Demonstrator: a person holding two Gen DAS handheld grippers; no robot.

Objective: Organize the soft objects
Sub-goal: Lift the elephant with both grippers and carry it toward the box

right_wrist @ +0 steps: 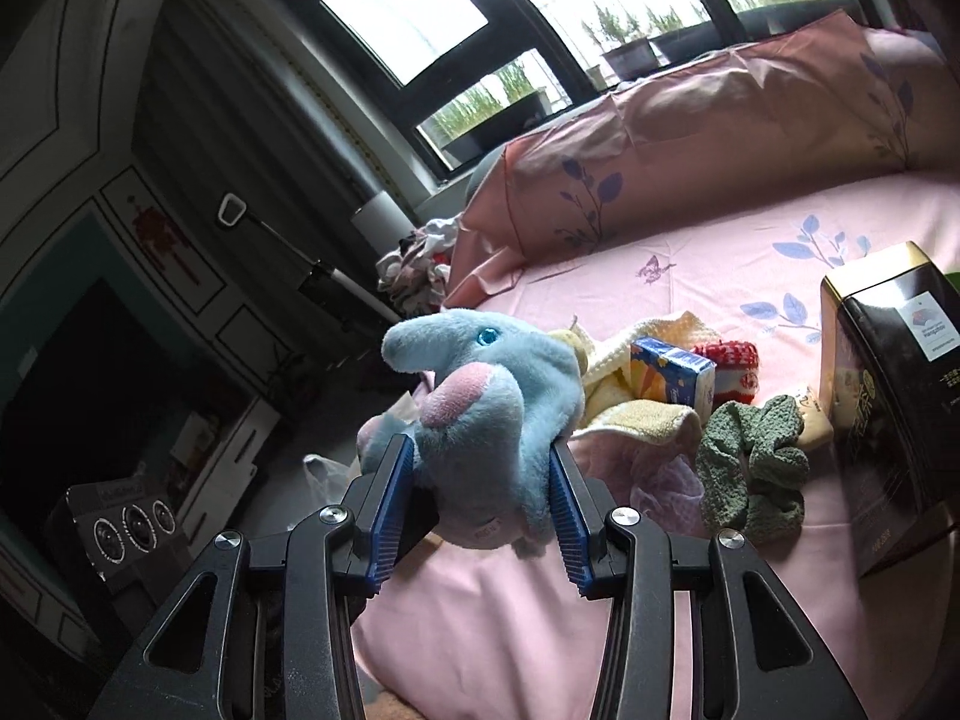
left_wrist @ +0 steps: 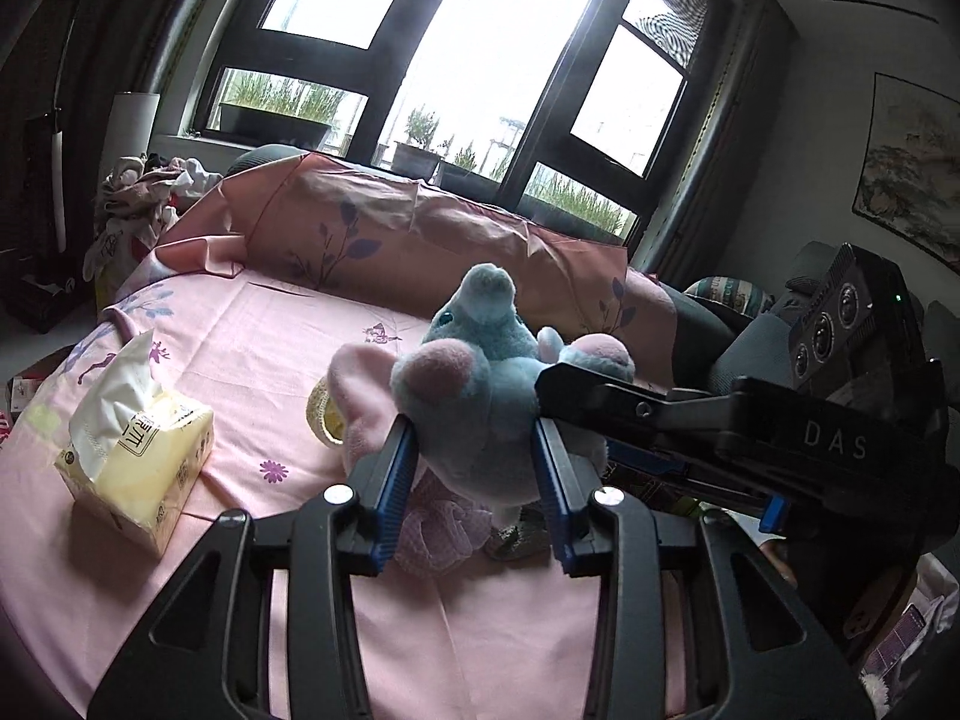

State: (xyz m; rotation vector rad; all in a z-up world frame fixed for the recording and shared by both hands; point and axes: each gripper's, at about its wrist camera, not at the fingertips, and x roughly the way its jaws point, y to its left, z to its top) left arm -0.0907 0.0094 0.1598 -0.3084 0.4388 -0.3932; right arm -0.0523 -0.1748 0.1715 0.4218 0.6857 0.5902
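A blue plush elephant (left_wrist: pixel 480 384) with pink ears is held above the pink bedsheet. My left gripper (left_wrist: pixel 477 438) is shut on its body, blue pads pressing both sides. My right gripper (right_wrist: pixel 483 468) is also shut on the elephant (right_wrist: pixel 498 396) from the other side; its arm shows in the left wrist view (left_wrist: pixel 690 420) reaching in from the right. Behind the elephant lie a pink soft cloth (left_wrist: pixel 360 384), a lilac scrunchie (left_wrist: pixel 438 528), a yellow towel (right_wrist: pixel 636 414) and a green scrunchie (right_wrist: pixel 750 468).
A tissue pack (left_wrist: pixel 138 444) lies on the bed at left. A dark tin box (right_wrist: pixel 888 396), a small blue carton (right_wrist: pixel 672 378) and a red-white item (right_wrist: pixel 732 372) sit on the sheet. A long pink pillow (left_wrist: pixel 420 228) lines the far side under the window. Clothes pile (left_wrist: pixel 132 192) at far left.
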